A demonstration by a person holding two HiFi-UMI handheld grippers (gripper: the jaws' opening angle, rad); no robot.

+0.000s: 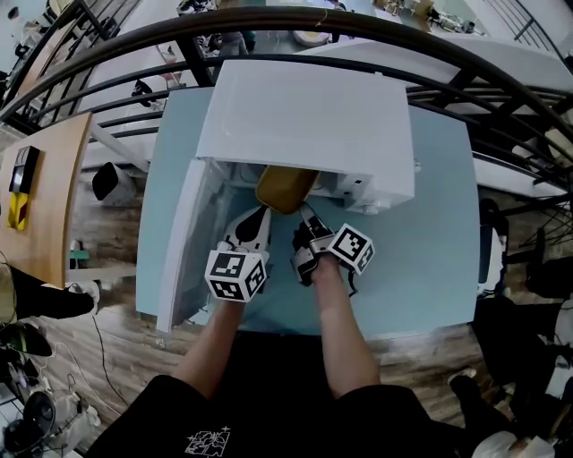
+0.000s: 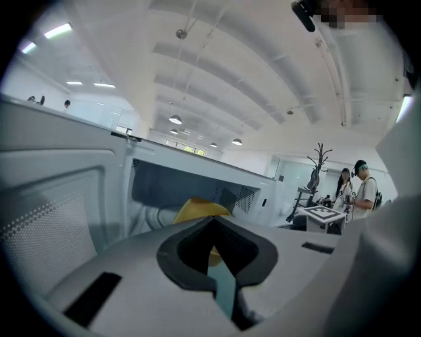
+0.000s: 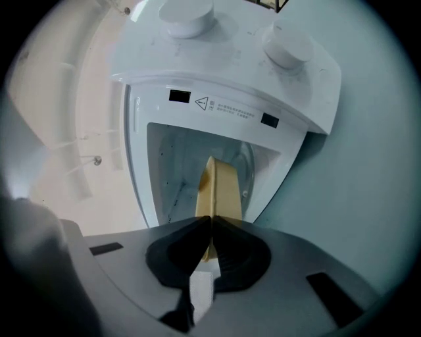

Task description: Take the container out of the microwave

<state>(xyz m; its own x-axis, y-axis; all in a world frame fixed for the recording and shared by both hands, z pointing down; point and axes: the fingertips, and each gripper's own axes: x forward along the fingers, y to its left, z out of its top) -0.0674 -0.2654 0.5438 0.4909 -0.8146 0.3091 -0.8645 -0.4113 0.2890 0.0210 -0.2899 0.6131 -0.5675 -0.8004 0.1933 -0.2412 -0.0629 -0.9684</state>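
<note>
Two pairs of tongs hold one yellow container (image 1: 285, 186) at the mouth of a white microwave (image 1: 304, 116), which stands on a pale blue tabletop (image 1: 430, 259). The container lies partly inside the cavity and partly out past the front edge, with its near rim toward the person. In the head view the microwave's door (image 1: 183, 241) stands wide open at the left. The left tongs (image 1: 260, 216) reach the left side of the container's near rim. The left gripper view shows their dark pads drawn together with a sliver of yellow pinched between them. The right tongs (image 1: 309, 216) reach the rim just beside them, on its right side. The right gripper view shows their pads clamped on the thin yellow edge, and the container runs from them back into the cavity. That view also shows two round white knobs (image 3: 187, 13) on the microwave's control panel. Both bare forearms stretch forward side by side over the near edge of the tabletop. Two people (image 2: 358, 191) stand far off at the right edge of the left gripper view.
</note>
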